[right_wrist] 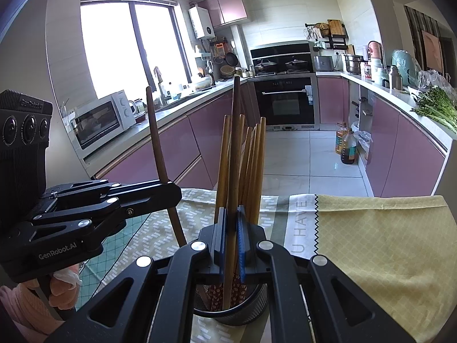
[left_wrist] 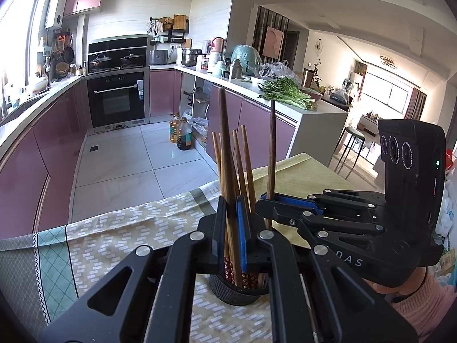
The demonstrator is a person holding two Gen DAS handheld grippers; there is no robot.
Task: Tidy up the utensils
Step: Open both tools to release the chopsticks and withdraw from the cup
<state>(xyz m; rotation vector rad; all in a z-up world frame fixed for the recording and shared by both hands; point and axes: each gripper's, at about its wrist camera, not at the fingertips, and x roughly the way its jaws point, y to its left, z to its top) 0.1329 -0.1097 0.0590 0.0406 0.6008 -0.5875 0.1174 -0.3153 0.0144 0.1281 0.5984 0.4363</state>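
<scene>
Chopsticks [right_wrist: 251, 171] of pale wood stand bunched in a black mesh holder [right_wrist: 251, 311], their red flower-patterned ends down inside it and their plain ends fanning out above the rim. The holder sits on the worktop, on a yellow-green patterned cloth [right_wrist: 385, 243].

From my left camera I see the left claw [left_wrist: 231, 203] directly above the holder, its blue-padded fingers pressed together on one long dark stick [left_wrist: 224, 143]. That stick stands nearly upright, rises well above the pale bunch, and runs down between the pads into the mouth of the holder.

The right claw [right_wrist: 231, 211] is likewise right over the holder and clamped on a second dark stick [right_wrist: 234, 143]. That one also stands taller than the pale ones, and in the right camera its lower part passes down into the holder.

Each claw shows side-on in the other's camera, so the two come at the holder from opposite sides, close together above it. Seen that way, each held stick tilts a little, and its lower end goes out of sight behind the nearer claw, so from those side views I cannot tell how deep the tips sit.

A hand in a pink knitted sleeve [left_wrist: 422, 291] grips the handle of the right claw, beside the holder; another hand [right_wrist: 61, 285] grips the left one on the opposite side.
</scene>
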